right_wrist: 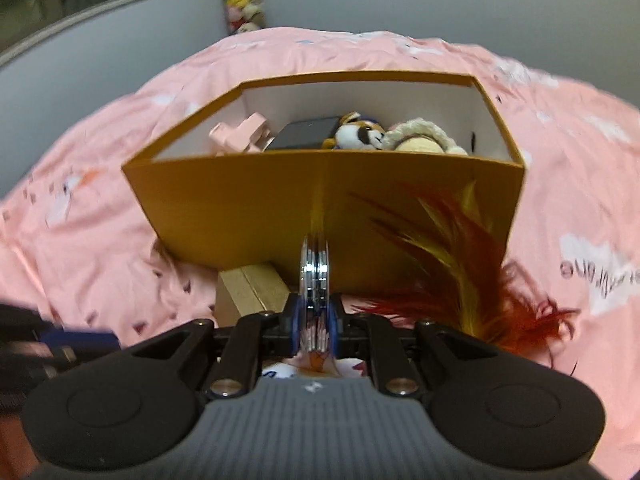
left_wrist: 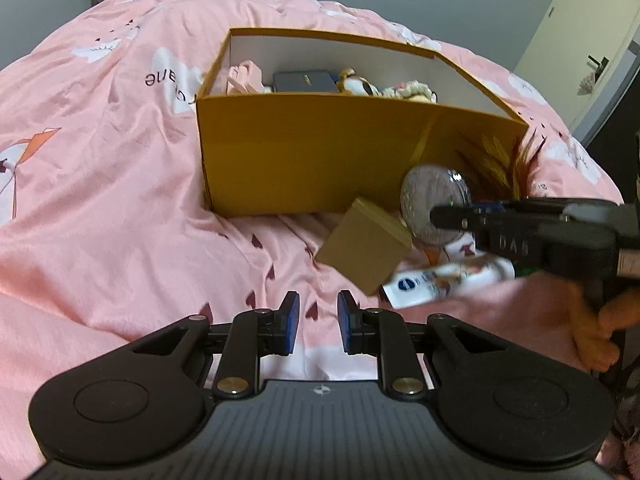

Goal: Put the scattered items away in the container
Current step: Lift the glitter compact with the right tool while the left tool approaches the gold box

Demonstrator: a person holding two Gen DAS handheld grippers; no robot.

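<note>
**Right gripper carries the compact toward the box**

The right gripper [right_wrist: 316, 330] is clenched on a round silver compact mirror [right_wrist: 316, 276], held on edge at lower centre of its view. The mustard cardboard box [right_wrist: 240, 200] stands straight ahead and above, its rim higher than the disc. The left gripper [left_wrist: 318, 322] hangs released, nearer the small brown cardboard box [left_wrist: 366, 246].

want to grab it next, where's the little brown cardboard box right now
The brown cardboard box lies tilted on the pink bedding in front of the orange container, just left of the silver compact held by the right gripper.
</note>
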